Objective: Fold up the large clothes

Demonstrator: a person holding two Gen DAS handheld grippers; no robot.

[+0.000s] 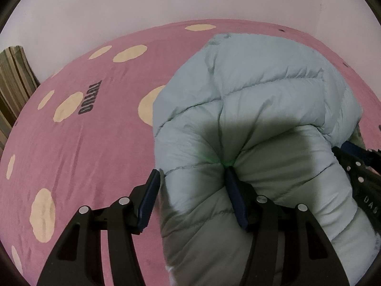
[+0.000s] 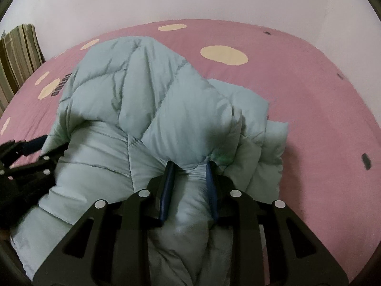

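A pale blue-green quilted puffer jacket (image 1: 257,100) lies bunched on a pink bed sheet (image 1: 78,147); it also shows in the right wrist view (image 2: 133,90). My left gripper (image 1: 193,174) has its blue-padded jaws apart around a thick fold of the jacket's near edge, the fabric filling the gap. My right gripper (image 2: 188,164) is shut on a narrower pinched fold of the jacket. Each gripper shows at the edge of the other's view: the right gripper (image 1: 357,166) and the left gripper (image 2: 26,152).
The pink sheet (image 2: 309,109) has cream spots and dark printed letters (image 1: 91,97). A white wall (image 1: 166,0) runs behind the bed. A striped curtain or cloth (image 1: 14,76) hangs at the far left.
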